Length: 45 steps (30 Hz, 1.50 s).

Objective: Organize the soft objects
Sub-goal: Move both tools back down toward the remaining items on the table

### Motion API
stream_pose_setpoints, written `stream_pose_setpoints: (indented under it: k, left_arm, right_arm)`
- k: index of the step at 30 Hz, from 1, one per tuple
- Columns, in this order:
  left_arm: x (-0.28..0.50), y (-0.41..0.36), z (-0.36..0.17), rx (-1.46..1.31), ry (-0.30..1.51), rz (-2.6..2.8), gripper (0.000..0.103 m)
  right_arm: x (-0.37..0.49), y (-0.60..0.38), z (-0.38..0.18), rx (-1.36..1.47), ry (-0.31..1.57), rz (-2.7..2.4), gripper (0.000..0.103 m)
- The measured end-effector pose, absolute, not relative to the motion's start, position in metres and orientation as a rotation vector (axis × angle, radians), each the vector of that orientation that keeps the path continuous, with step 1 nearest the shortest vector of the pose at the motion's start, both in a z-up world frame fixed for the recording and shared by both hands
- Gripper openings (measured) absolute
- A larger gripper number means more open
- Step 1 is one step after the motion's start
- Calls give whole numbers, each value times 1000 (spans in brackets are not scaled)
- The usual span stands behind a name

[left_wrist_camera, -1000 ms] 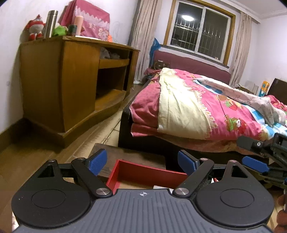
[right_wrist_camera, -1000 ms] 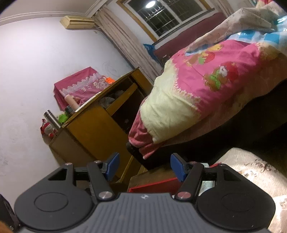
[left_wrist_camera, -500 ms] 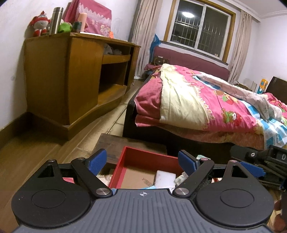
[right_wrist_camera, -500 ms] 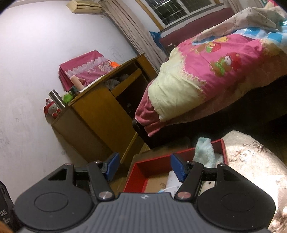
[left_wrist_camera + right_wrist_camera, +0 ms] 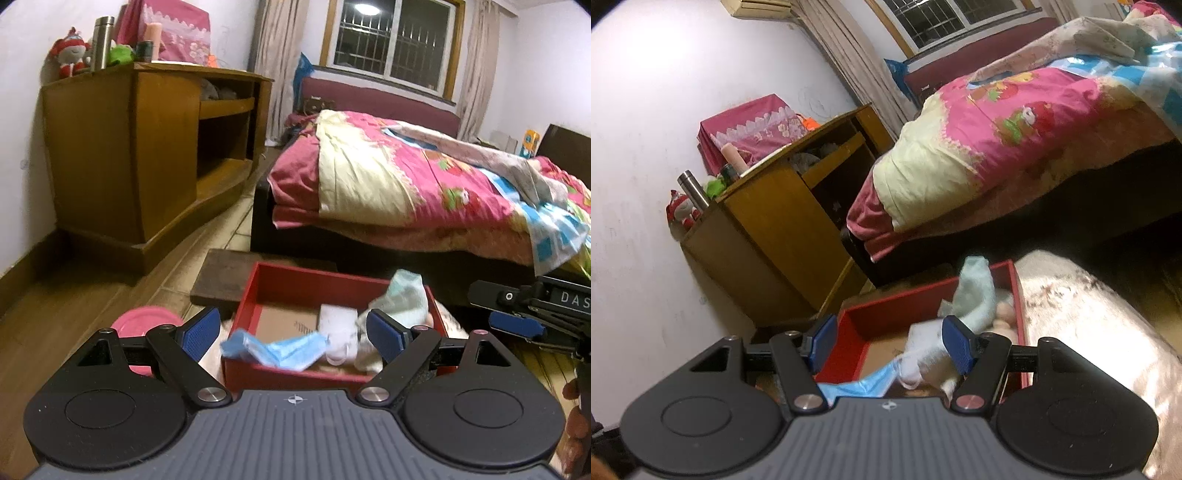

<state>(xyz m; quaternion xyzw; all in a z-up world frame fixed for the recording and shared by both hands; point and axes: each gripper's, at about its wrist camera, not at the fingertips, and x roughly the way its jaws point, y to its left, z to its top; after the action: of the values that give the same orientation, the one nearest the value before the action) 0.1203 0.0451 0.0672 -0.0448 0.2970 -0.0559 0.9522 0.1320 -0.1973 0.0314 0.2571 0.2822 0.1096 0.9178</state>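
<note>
Beside red box (image 5: 255, 299), pink plate (image 5: 144, 325)

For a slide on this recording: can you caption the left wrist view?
Open left gripper hovers before a red box holding a blue face mask and pale sock, bed behind.

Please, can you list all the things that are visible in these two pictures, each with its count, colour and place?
tray: one, red, on the floor before the bed.
face mask: one, blue, over the tray's near wall.
white mask: one, in the tray.
cloth: one, pale green, at the tray's far right corner.
plate: one, pink, left of the tray.
cabinet: one, brown wood, by the left wall.
flask: one, steel, on the cabinet.
plush toy: one, red and white, beside the flask.
bed: one, pink and cream quilt, right.
left gripper: black, blue pads, open, empty.
right gripper: same, open, empty.
</note>
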Motion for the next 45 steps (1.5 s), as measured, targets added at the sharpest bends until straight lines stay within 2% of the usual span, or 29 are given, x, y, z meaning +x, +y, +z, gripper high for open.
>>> stream_pose_setpoints:
  k: [22,34,40,45]
  left_arm:
    - [29,80,23,-99,829,-142,84]
    - [11,79,21,-58,825,-166,84]
    - [-11,75,34,-64,735,-231,82]
    - [-14,64,19,-17,820,-262,82]
  right_arm:
    - [48,-168,-1,496,750,327,40]
    - [33,-157,-1,511,782,367,40]
    - [33,-163,-1,525,782,379,40]
    - [32,-165,-1,544,784,383,40]
